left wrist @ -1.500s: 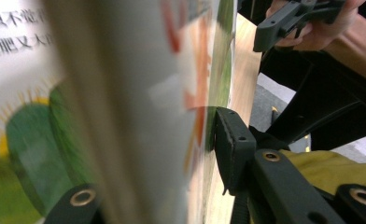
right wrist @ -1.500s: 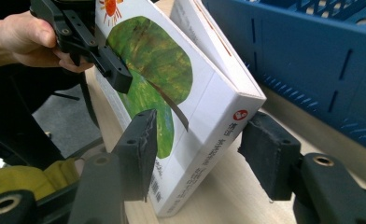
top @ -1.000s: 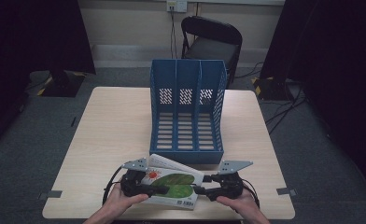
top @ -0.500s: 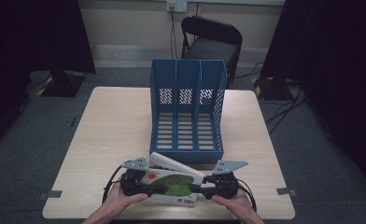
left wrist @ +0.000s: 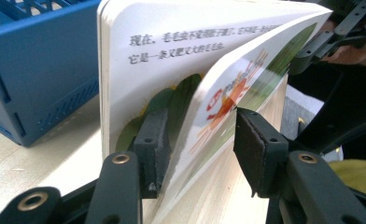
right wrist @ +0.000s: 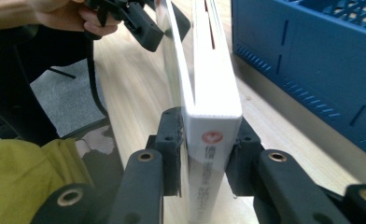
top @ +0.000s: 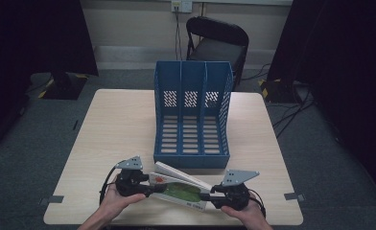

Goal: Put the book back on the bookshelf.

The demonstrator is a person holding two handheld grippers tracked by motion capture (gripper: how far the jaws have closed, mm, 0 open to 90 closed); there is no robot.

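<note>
Two hand-held grippers: right (right wrist: 204,154) clamps the book's (top: 179,188) spine edge, left (left wrist: 197,144) loosened around its pages

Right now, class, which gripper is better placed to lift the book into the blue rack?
Right. The right gripper clamps the book's spine, while the left gripper has just been opening, one pad off the cover.

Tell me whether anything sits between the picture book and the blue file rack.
Nothing visible does. The picture book is held just in front of the blue file rack, with only bare table between them, and the rack's three slots look empty.
</note>
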